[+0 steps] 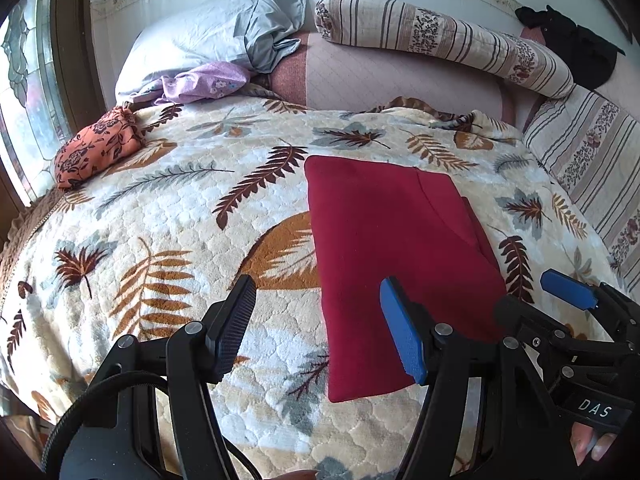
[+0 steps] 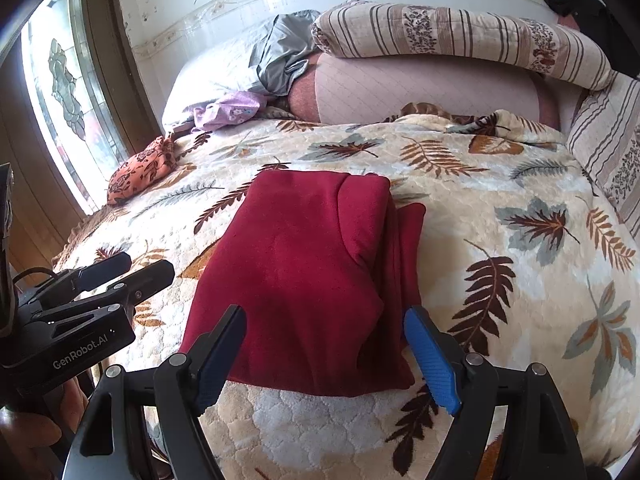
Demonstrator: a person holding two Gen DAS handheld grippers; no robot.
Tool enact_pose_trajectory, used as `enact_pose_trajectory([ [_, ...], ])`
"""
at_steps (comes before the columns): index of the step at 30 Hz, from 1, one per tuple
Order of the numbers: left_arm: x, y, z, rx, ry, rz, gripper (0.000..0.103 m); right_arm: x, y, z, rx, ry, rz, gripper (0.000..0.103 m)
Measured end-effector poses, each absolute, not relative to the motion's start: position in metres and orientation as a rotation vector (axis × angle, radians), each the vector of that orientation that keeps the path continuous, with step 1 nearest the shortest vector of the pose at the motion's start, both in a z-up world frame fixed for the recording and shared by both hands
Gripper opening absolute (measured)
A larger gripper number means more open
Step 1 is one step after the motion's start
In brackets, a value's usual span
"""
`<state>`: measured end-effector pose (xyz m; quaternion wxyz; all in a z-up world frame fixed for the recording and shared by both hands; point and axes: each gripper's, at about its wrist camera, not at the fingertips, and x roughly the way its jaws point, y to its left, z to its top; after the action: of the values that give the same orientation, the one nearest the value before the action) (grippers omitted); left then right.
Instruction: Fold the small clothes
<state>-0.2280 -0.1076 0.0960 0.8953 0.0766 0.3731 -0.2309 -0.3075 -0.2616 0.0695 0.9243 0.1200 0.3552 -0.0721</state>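
Red garment (image 2: 304, 280) lying flat on the bed, folded into a neat rectangle; layered edges showing along its right side; fabric soft, plain, unwrinkled.

- The folded garment (image 2: 304, 280) lay flat on the bed's blanket (image 2: 500, 208), near its front edge.
- The left gripper (image 1: 320, 328) hung over the garment's left edge, the right gripper (image 2: 326, 360) above its near edge; neither touched it.
- A small bundle of cloth (image 1: 96, 148) sat far left, beside the window (image 1: 24, 92).
- Pillows (image 1: 192, 48) and a rolled quilt (image 1: 440, 40) lay behind, against the wall.
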Motion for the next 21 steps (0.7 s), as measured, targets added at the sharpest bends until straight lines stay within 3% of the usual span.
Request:
enact_pose_trajectory([
  [21, -0.2212, -0.1102, 0.0867, 0.160, 0.796, -0.483, 0.065, -0.2985, -0.2614, 0.0614, 0.253, 0.761, -0.142, 0.079],
])
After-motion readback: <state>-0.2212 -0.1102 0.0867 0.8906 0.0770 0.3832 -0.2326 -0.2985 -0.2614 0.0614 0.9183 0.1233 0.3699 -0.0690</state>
